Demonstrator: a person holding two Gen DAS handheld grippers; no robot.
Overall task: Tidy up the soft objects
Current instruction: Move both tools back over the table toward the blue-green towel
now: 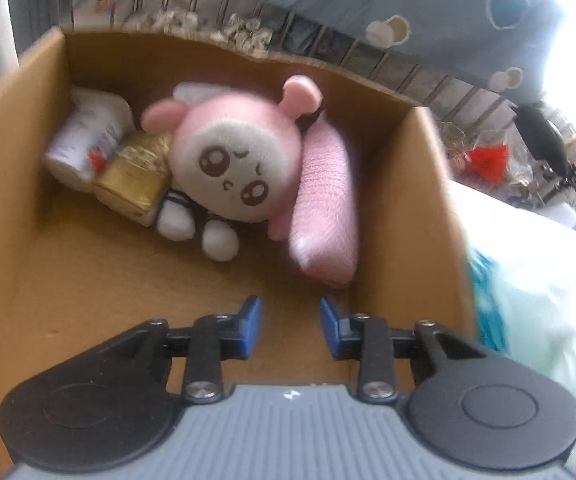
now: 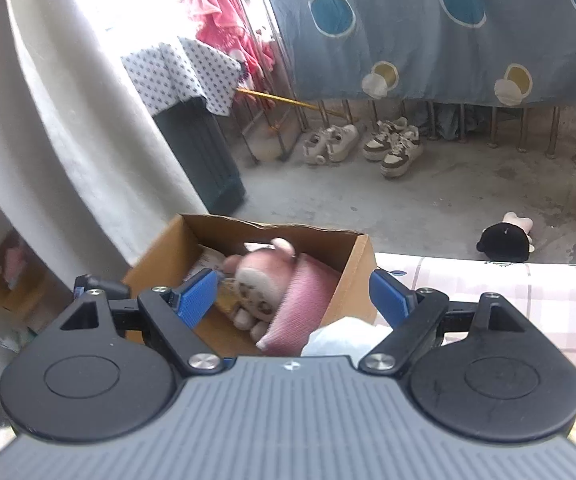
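Left gripper (image 1: 289,328) hangs over the cardboard box (image 1: 28,184), jaws parted a small way with nothing between them, blue pads clear of everything, only bare box floor showing in the gap. No earlier view, so just the state: slightly spread, empty. The pink plush toy (image 1: 232,160) lies at the far end of the box, ahead of and well apart from the jaws, face toward the camera, its right side touching a pink pillow (image 1: 325,204) that leans against the right box wall. On its left a gold packet (image 1: 136,172) touches it, and a white pouch (image 1: 88,136) sits in the back left corner. Right gripper (image 2: 291,300) has jaws spread wide, holding nothing, raised above and short of the box; the same plush toy and pink pillow show through the gap but lower down, no contact. A white bag (image 2: 343,336) sits just under the right jaw, contact unclear. Checked sheet (image 2: 527,300) lies to the right.
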